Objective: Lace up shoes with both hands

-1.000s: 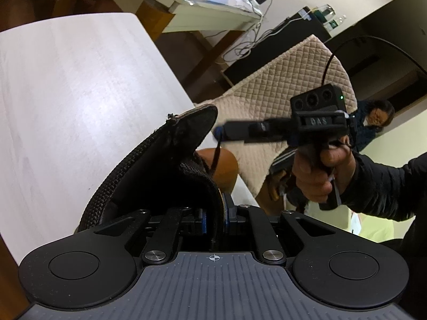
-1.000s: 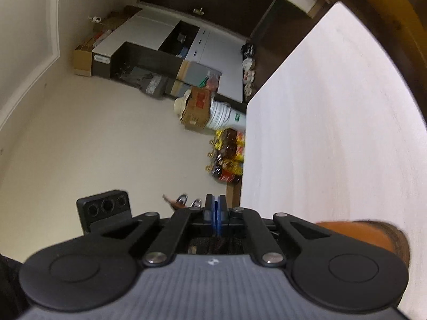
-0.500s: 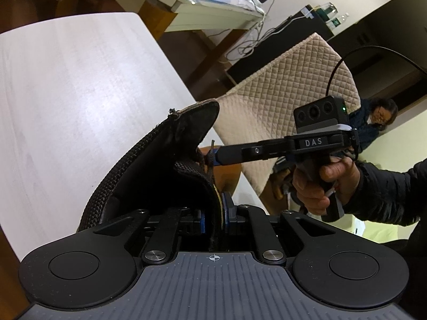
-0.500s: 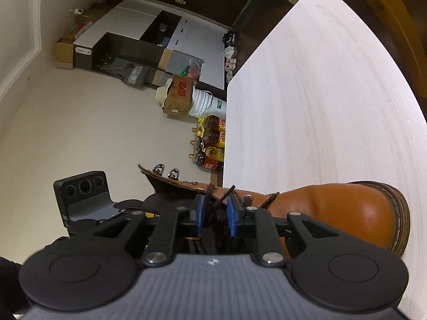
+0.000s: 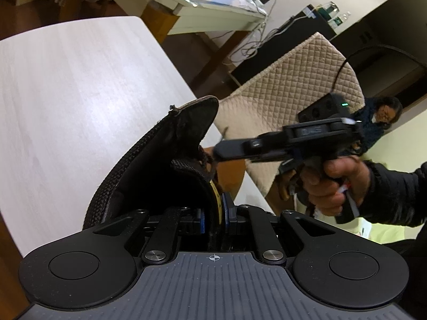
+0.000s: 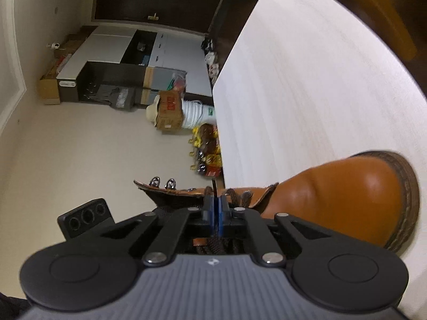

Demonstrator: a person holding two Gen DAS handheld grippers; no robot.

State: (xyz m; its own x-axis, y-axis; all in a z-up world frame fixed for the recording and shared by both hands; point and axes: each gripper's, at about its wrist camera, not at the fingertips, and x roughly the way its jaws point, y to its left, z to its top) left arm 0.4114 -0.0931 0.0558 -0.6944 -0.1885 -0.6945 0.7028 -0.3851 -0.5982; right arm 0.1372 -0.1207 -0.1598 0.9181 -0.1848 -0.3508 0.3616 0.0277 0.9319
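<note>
A tan leather boot (image 6: 341,197) lies on the white table (image 6: 307,93), toe to the right. Its black tongue (image 5: 165,160) stands up in the left wrist view, its edge between the pads of my left gripper (image 5: 214,214). Those jaws are opening, and a thin gap shows beside the right pad. My right gripper (image 6: 216,208) is closing on the dark brown lace (image 6: 213,189) over the eyelets, pads pinched together on it. From the left wrist view, the right gripper (image 5: 216,156) reaches in from the right to the lacing. Metal hooks (image 6: 162,182) line the boot's upper flap.
A quilted beige chair (image 5: 293,88) stands just past the table edge, with a seated person (image 5: 379,122) behind it. A desk with cables (image 5: 200,5) is at the back. On the floor lie cardboard boxes (image 6: 168,112) and bottles (image 6: 208,149).
The right gripper came in to the boot's lacing, opened around the lace, then shut on it. The left gripper stayed put and its pads eased apart slightly on the tongue.
</note>
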